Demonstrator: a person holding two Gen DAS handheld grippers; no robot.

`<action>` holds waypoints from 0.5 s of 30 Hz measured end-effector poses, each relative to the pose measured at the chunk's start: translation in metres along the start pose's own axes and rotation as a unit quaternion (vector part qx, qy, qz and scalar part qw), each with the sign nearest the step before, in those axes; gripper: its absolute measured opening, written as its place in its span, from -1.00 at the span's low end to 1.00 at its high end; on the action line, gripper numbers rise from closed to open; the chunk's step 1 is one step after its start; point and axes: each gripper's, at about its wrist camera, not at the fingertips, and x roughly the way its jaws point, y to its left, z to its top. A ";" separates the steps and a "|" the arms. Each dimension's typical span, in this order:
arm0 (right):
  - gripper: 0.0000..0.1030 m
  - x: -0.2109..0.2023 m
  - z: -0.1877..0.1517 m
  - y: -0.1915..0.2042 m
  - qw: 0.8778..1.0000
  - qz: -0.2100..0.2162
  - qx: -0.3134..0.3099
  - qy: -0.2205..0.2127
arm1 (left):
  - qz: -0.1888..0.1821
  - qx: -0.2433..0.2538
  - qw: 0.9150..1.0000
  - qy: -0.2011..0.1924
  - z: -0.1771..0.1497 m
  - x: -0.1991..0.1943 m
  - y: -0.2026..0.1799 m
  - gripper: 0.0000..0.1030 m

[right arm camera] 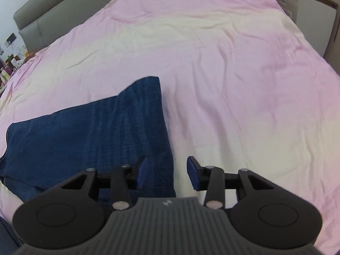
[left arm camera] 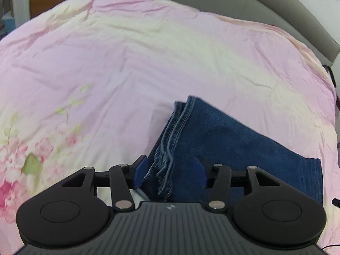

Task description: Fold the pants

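Observation:
Folded dark blue jeans (left arm camera: 223, 140) lie on the bed, running to the right in the left wrist view, with stacked hem edges facing me. My left gripper (left arm camera: 170, 173) stands open over that hem end; the denim layers lie between its blue pads (left arm camera: 140, 172) without being pressed. In the right wrist view the jeans (right arm camera: 95, 131) stretch away to the left. My right gripper (right arm camera: 168, 175) is open above their right edge, one pad over the denim and the other over the cover.
A pink and cream bed cover (left arm camera: 127, 63) with a flower print at the left lies under everything, also filling the right wrist view (right arm camera: 233, 85). A grey headboard (left arm camera: 276, 10) borders the bed. Wooden furniture (right arm camera: 308, 6) stands beyond the far edge.

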 end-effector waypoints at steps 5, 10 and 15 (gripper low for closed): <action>-0.56 0.010 0.027 0.021 0.999 0.007 -0.041 -0.025 | -0.039 0.041 0.998 -0.031 0.028 0.026 -0.033 0.12; -0.59 0.047 0.062 0.036 0.999 0.024 -0.025 -0.024 | -0.059 0.057 0.996 -0.020 0.041 0.067 -0.048 -0.05; -0.71 0.099 0.085 0.036 1.000 -0.013 -0.022 0.003 | -0.045 0.047 0.998 0.009 0.046 0.109 -0.042 -0.34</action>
